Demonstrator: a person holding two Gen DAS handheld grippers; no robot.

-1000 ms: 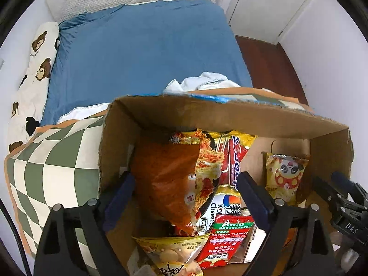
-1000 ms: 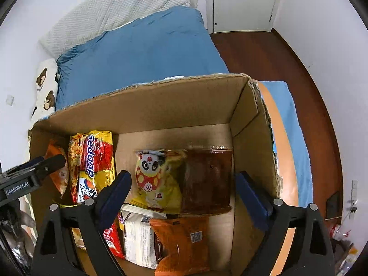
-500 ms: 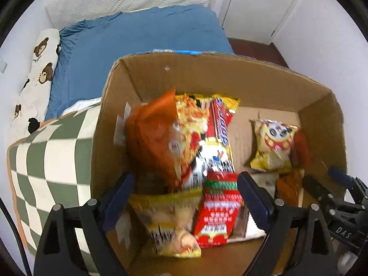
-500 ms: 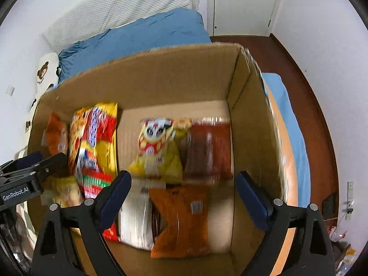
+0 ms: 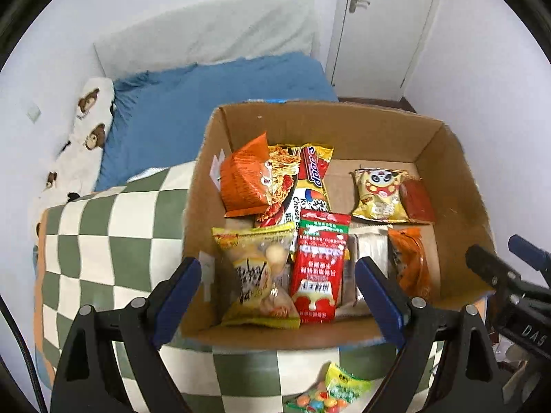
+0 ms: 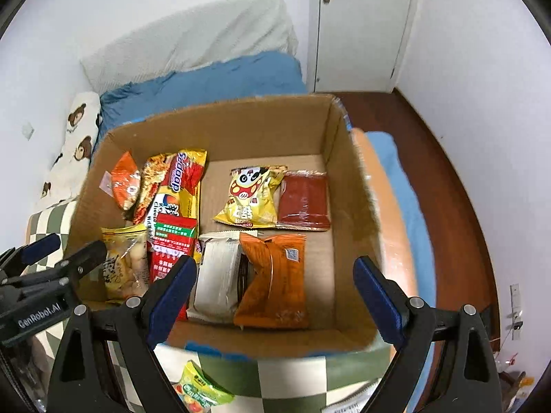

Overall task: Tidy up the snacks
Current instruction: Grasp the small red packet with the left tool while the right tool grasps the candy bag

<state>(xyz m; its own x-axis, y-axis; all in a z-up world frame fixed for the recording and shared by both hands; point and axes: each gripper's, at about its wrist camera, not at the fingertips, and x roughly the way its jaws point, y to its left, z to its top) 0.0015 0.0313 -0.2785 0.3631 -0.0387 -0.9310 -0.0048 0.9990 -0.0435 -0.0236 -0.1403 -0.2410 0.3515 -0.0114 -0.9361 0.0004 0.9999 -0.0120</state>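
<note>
Above the near edge of the cardboard box [image 5: 344, 130], the left gripper [image 5: 277, 287] is being held with its jaws spread wide and nothing caught between them; beside it, over the same box [image 6: 220, 130], the right gripper [image 6: 275, 285] is likewise being held wide apart and empty; both are being pointed steeply downward.

Directly beyond the left gripper, a yellow snack bag [image 5: 258, 268] and a red carton-print packet [image 5: 318, 261] are being kept side by side against the near wall; behind them an orange bag [image 5: 246, 182] is being propped on a yellow-and-red noodle packet [image 5: 310, 179].

Beyond the right gripper, a white wrapper [image 6: 217, 272] and an orange packet [image 6: 275, 278] are being kept touching each other on the box floor; farther back, a yellow panda bag [image 6: 249, 196] is being overlapped at its edge by a dark red pouch [image 6: 303, 199].

Outside the box, just in front of its near wall, a green candy bag [image 5: 330, 394] is being left on the green-and-white checked blanket [image 5: 96, 251]; it is also being shown low in the right view [image 6: 198, 392]; behind the box a blue bedsheet [image 5: 206, 103] and a bear-print pillow [image 5: 86, 127] are being shown.
</note>
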